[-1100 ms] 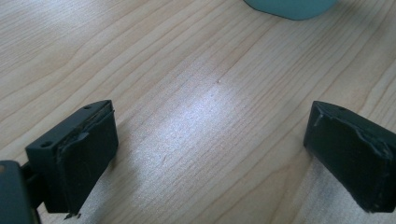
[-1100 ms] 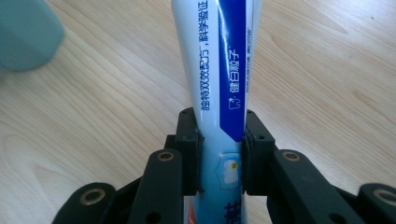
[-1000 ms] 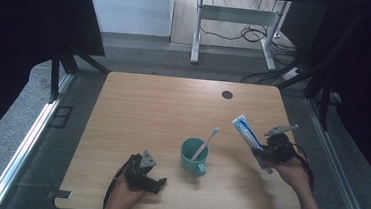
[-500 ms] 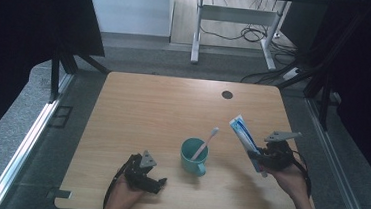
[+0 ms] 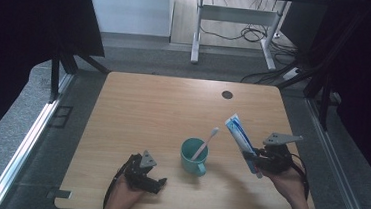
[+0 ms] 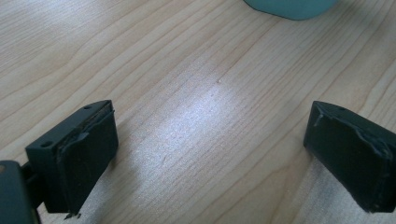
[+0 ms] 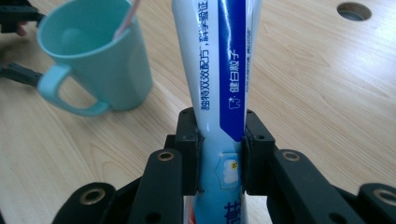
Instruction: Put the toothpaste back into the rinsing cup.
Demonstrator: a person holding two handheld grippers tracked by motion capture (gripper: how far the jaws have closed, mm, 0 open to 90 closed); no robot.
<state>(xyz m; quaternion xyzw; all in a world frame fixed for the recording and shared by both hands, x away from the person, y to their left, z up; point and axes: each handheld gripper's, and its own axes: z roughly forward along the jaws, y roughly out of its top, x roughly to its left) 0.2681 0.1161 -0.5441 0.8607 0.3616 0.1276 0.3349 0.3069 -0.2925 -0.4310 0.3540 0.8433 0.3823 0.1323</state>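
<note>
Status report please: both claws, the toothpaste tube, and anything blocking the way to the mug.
Left claw open, empty, low over table. Right claw shut on toothpaste tube. Mug holds toothbrush; nothing between.

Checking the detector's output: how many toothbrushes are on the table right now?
1. The toothbrush stands tilted inside the teal mug near the table's middle front, left of the toothpaste tube that the right gripper clamps. No other shows.

Light wooden table (image 5: 147, 116) with a round dark hole (image 5: 227, 94) near its far edge, bearing an upright teal mug (image 5: 192, 157) near its front.
</note>
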